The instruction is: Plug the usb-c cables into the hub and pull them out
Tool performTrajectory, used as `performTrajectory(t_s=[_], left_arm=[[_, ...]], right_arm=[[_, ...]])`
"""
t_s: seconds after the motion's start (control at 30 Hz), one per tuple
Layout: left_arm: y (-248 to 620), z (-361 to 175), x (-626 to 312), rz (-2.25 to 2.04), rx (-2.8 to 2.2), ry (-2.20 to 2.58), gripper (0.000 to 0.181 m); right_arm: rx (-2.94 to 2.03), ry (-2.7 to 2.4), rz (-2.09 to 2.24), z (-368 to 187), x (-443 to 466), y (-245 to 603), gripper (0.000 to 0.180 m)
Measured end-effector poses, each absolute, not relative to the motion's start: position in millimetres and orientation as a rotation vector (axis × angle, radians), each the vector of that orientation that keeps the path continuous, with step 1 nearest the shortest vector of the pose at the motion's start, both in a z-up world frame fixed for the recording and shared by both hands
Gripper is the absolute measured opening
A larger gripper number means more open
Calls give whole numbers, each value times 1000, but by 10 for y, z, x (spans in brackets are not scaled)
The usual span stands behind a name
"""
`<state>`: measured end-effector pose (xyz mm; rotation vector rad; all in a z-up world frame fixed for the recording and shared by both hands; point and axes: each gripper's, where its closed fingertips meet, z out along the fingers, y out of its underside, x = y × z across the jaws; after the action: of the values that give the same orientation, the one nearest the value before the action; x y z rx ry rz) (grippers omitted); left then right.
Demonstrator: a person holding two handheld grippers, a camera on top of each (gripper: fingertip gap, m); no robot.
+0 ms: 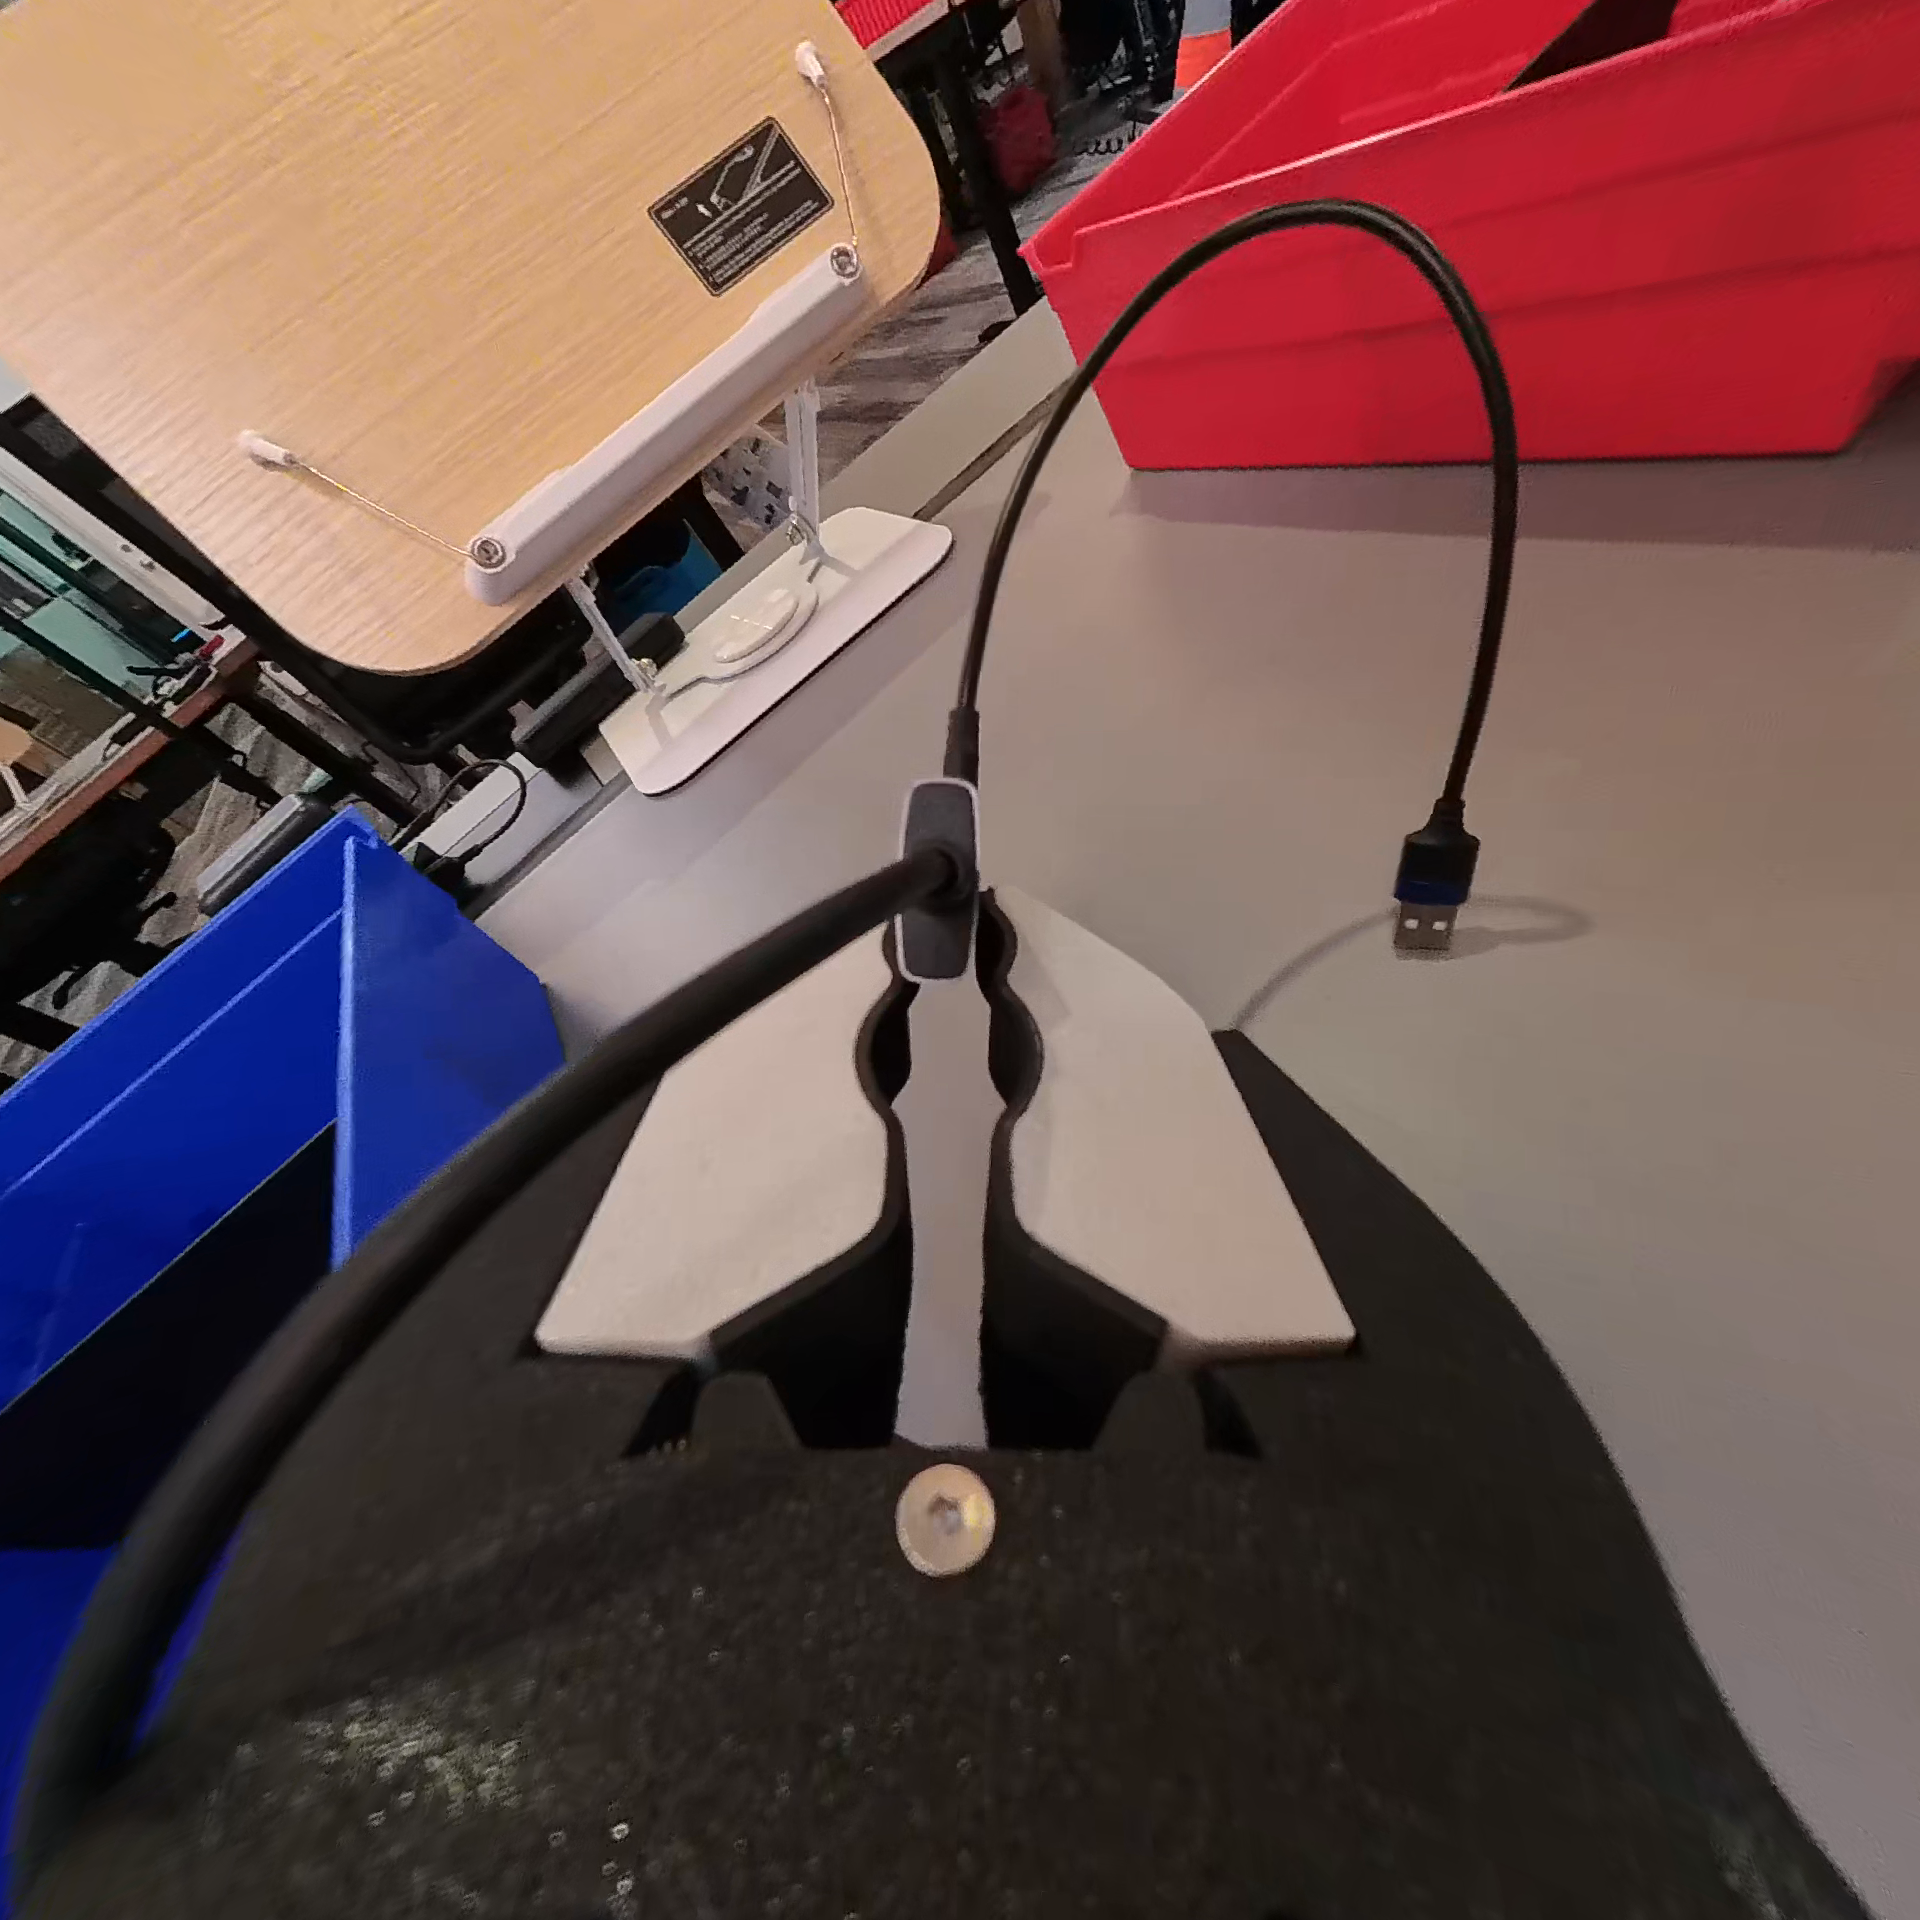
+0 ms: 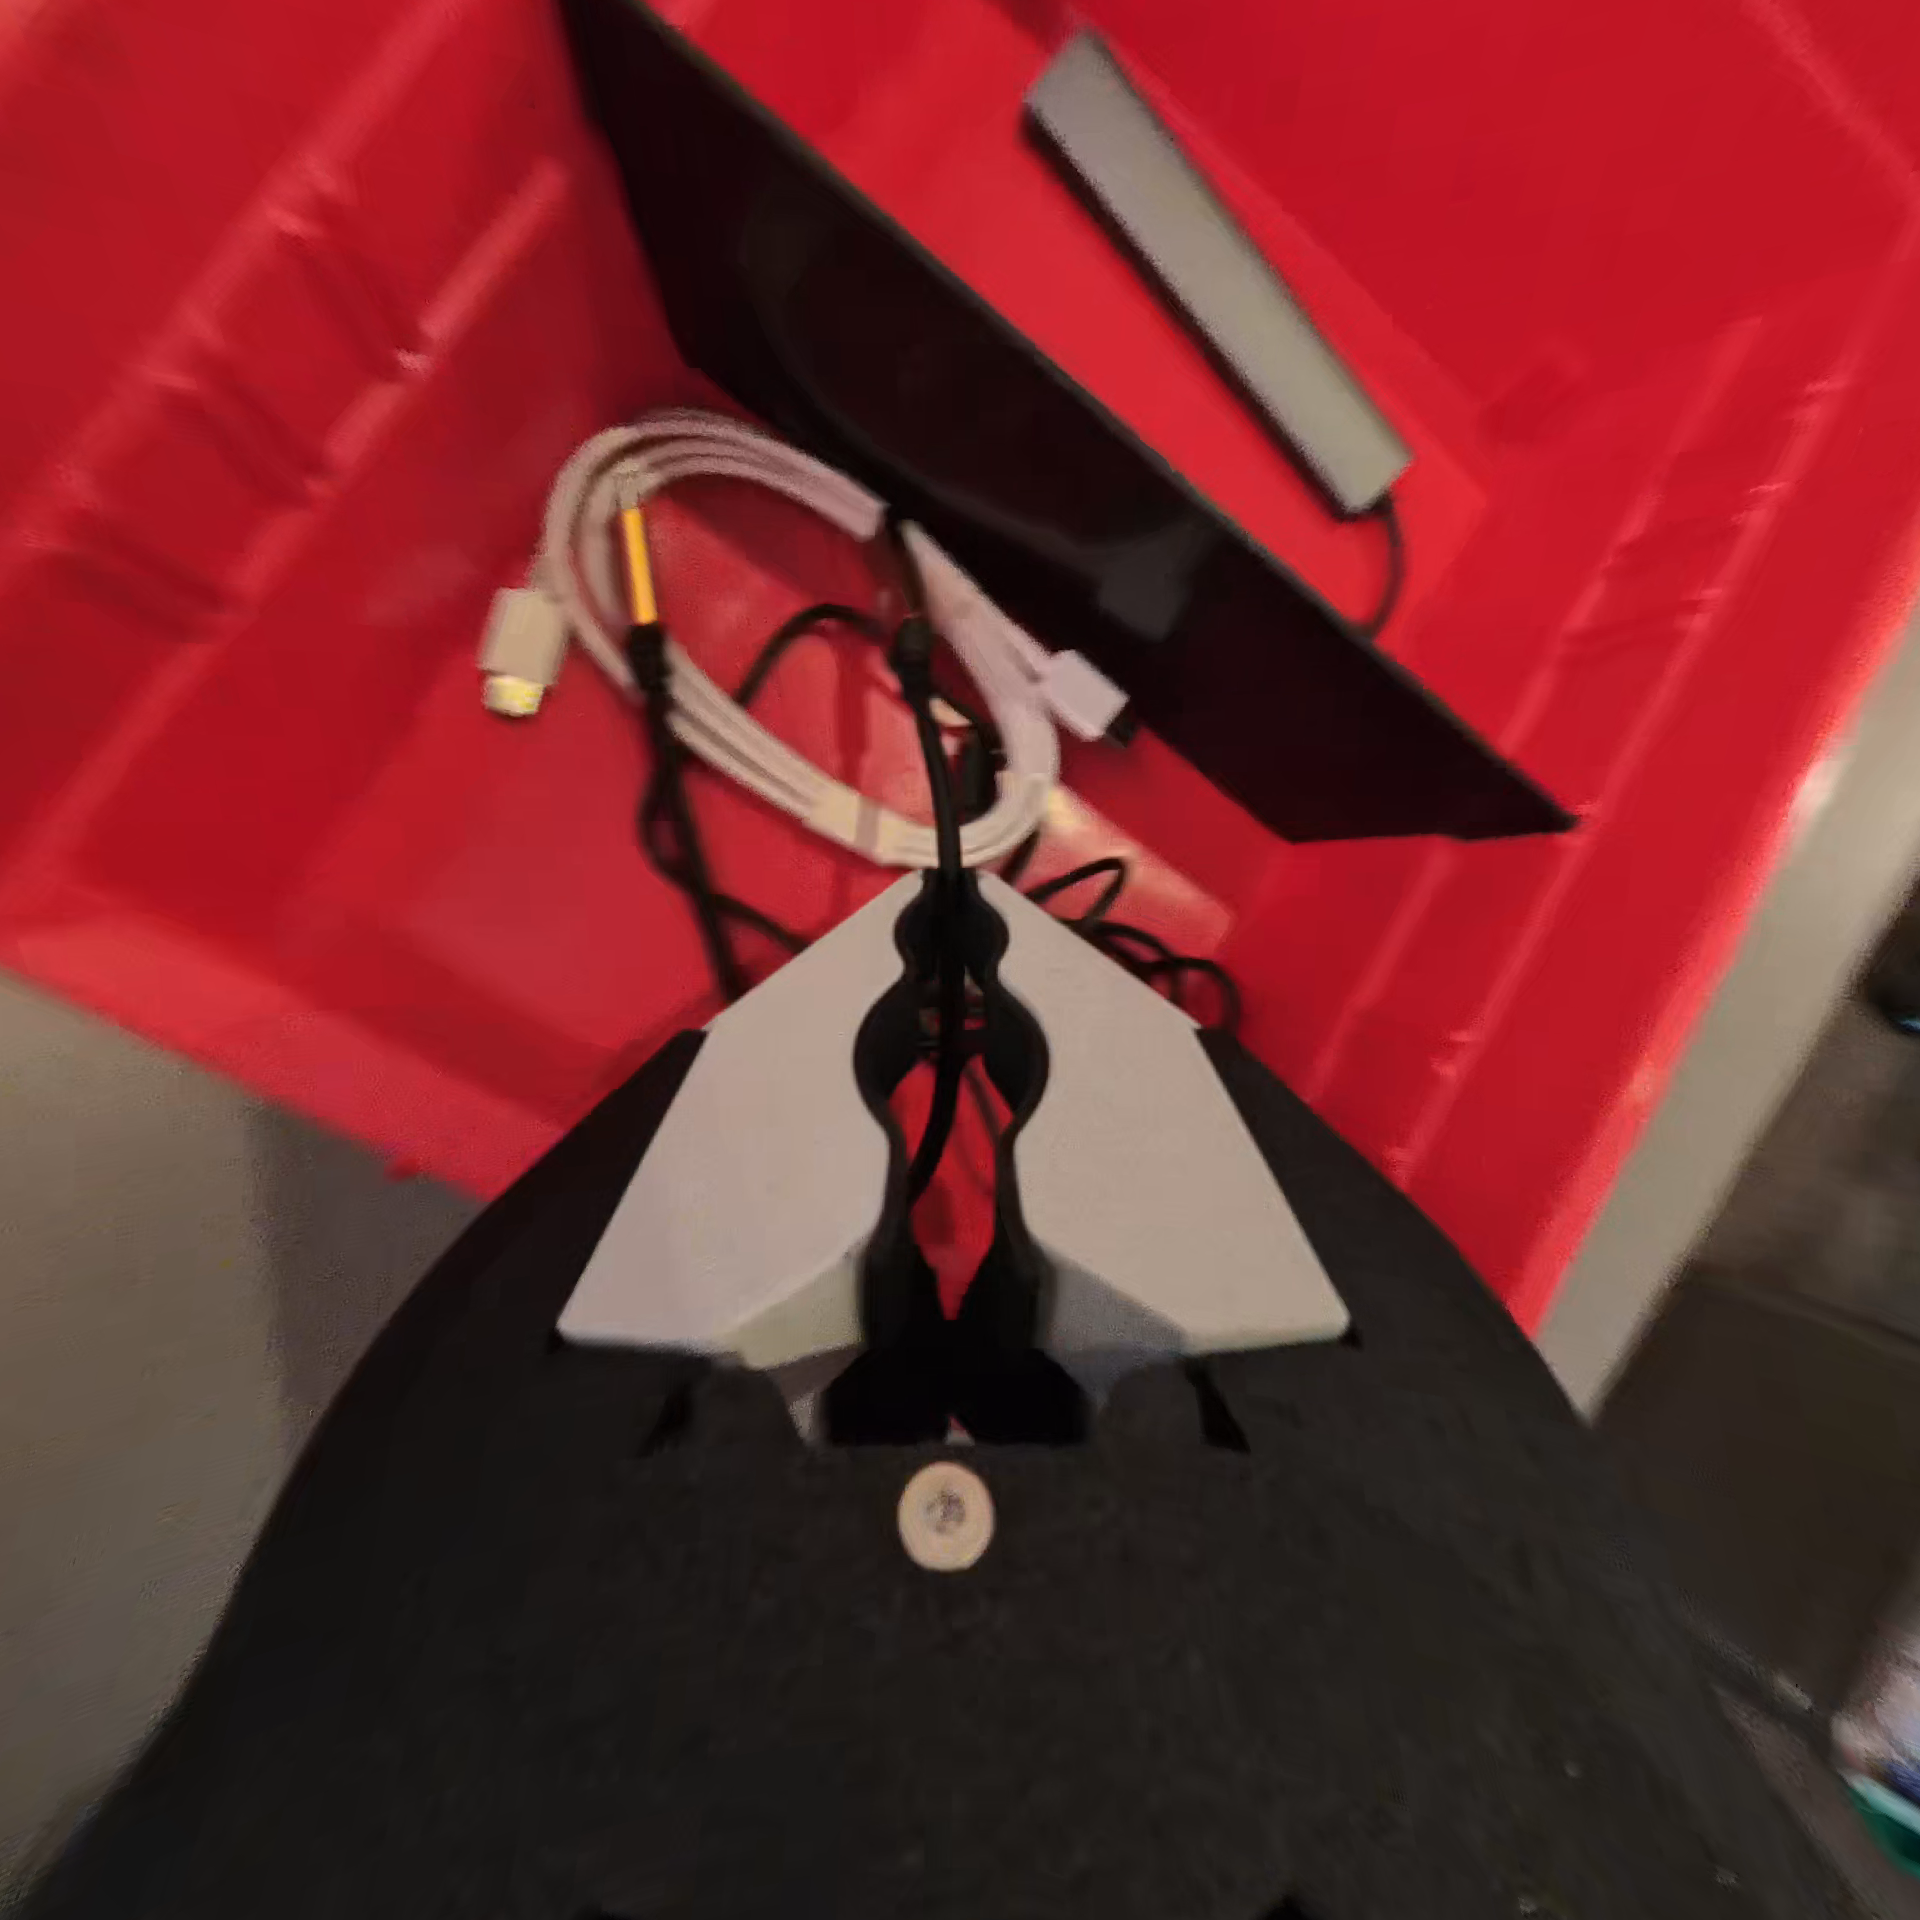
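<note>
Slim grey hub [image 1: 938,883] pinched in left hand-held gripper [image 1: 951,940]; right hand-held gripper [image 2: 948,894] clamps thin black cable [image 2: 940,790].

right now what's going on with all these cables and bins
A person is working with two handheld grippers. The left gripper is shut on a small grey hub held above the grey table; a black cable plugged into the hub arcs over, its USB plug hanging free. The right gripper is over the red bin, closed around a thin black cable, near a coiled white cable.
</note>
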<state>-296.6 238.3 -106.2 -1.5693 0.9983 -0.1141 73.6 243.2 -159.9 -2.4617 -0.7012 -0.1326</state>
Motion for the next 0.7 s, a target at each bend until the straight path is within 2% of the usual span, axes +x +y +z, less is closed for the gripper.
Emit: performTrajectory(t_s=[0.03,0.1,0.2,0.27,0.33,0.43,0.47,0.53,0.7], left_arm=[[2381,-1074,-2962,-116,-1575,1002,9],[2375,-1080,-2956,-124,-1578,1003,9],[2365,-1013,-2954,-138,-1554,979,9],[2333,-934,-2922,-162,-1503,974,9],[2298,-849,-2889,-151,-1435,978,13],[2245,-740,-2850,-108,-1353,987,9],[2226,-705,-2843,-91,-1331,988,9],[2168,-620,-2831,-58,-1273,987,9],[1930,-395,-2738,7,-1077,1015,9]], right_arm=[[-2443,-686,-223,-1591,802,2490,5],[-2438,-655,-313,-1588,877,2520,27],[-2352,-559,-347,-1359,910,2540,29],[-2234,-488,-197,-1019,634,2552,30],[-2015,-562,243,-564,-184,2434,30],[-1694,-796,1010,-23,-1518,1773,31],[-1663,-913,1145,-25,-1809,1561,38],[-1700,-904,1166,-135,-2164,1551,31],[-1689,-655,1114,-365,-2537,1828,31]])
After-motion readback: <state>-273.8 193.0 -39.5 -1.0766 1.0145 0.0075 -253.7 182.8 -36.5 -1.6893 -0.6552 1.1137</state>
